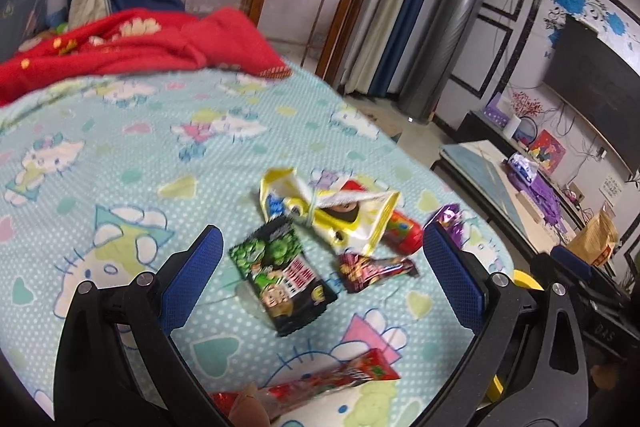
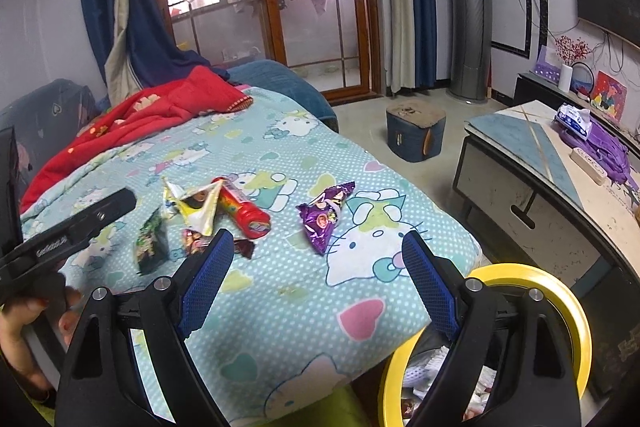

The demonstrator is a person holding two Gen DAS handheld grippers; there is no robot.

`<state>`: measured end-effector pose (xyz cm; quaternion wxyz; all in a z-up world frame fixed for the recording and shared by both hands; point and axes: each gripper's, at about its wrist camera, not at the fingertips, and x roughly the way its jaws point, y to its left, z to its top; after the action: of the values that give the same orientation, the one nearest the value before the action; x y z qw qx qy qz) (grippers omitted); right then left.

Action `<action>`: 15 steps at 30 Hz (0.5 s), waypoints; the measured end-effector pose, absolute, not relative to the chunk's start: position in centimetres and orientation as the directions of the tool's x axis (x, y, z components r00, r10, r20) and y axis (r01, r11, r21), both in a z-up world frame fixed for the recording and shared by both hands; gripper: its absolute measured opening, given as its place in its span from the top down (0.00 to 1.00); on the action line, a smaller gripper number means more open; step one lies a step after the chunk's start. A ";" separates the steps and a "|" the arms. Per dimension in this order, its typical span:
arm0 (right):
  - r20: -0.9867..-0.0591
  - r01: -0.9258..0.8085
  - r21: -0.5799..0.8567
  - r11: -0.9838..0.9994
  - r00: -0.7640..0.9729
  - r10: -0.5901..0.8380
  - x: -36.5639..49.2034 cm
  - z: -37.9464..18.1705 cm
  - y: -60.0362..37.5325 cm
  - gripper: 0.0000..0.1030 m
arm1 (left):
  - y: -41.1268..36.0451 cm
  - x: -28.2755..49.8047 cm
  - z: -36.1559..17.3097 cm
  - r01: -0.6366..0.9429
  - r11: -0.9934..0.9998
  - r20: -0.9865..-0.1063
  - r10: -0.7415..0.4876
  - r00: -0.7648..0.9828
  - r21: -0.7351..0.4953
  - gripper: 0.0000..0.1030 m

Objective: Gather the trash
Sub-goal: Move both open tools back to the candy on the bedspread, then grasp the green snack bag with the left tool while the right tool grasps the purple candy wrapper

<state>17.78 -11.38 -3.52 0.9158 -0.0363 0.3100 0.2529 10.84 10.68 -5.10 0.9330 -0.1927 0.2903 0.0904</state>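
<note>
- The left tool (image 1: 320, 267) hovers over the bed (image 1: 132, 155), blue pads spread wide and released, nothing between them touching either pad.
- Nearest its camera, a long red wrapper (image 1: 340, 377) lies flat at the lower edge of the left wrist view.
- Just beyond, between the pads in that view, lies a black-and-green packet (image 1: 282, 275); beside it to the right is a small dark red wrapper (image 1: 370, 269).
- Behind those sits a crumpled yellow bag (image 1: 332, 213), with a red tube (image 1: 404, 229) touching its right side.
- A purple wrapper (image 2: 326, 217) lies apart from the cluster, to its right in the right wrist view, on the cat-print sheet.
- The right tool (image 2: 316, 255) is likewise released, pads wide apart, held above the near part of the bed with nothing gripped.
- A yellow-rimmed bin (image 2: 560, 291) stands just beside the bed's near corner, below the right tool; white scraps show inside.
- A red blanket (image 2: 132, 123) is bunched at the far end of the bed.
- A low bench (image 2: 520, 147) stands well apart to the right, carrying a tissue pack (image 2: 574, 115) and a purple bag (image 2: 608, 151).
- A hand (image 2: 24, 331) grips the left tool's handle at the left edge of the right wrist view.
</note>
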 end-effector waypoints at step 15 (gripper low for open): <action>-0.697 -0.428 0.155 0.891 0.592 0.405 24.9 -8.6 -7.6 0.29 | 13.3 11.9 -9.0 -0.358 0.855 -0.677 0.011 0.736 -0.376 0.11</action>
<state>24.94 -7.57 -8.57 0.8920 -0.0145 0.3868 0.2334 11.87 13.26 -8.95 0.8976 -0.2491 0.3488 0.1027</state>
